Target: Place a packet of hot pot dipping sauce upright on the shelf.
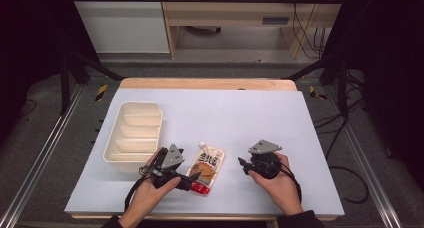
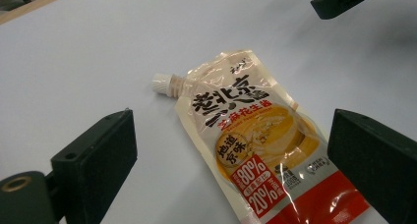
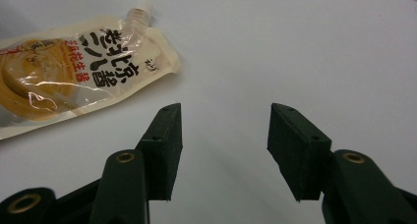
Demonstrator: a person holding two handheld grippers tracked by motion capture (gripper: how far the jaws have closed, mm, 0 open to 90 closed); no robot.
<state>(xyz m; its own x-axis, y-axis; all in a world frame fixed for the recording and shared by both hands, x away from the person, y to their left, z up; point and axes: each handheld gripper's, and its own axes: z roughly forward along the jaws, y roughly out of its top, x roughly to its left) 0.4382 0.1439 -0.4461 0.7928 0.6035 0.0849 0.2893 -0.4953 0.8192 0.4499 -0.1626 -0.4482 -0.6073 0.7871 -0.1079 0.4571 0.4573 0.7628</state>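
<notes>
- Lying flat on the pale desk point(image 1: 260, 113), low and centre in the high view: a spouted sauce pouch point(image 1: 205, 168), cap toward the top of the frame, red end toward the bottom edge.
- Wide bare surface above and to the right of the pouch; more crowded on its left, with a cream divided tray point(image 1: 134, 133) standing near the desk's left edge.
- Left gripper point(image 1: 192, 179) at the pouch's lower left corner, fingers point(image 2: 96, 157) spread wide to either side of the red end, the pads not pressing on it in the left gripper view.
- Right gripper point(image 1: 242, 164) just right of the pouch and apart from it, fingers point(image 3: 164, 143) about half open over bare desk, nothing between them.
- Seen from above: tray, both hands, the wooden rim of the desk at the far edge.
- Seen from the left gripper view: print on the pouch, black characters on cream, an orange oval, a red band with white percentage figures, a white ribbed cap point(image 2: 161, 83); a tip of the other gripper at upper right.
- Seen from the right gripper view: the pouch at upper left, cap pointing up, glossy film with wrinkles and glare.
</notes>
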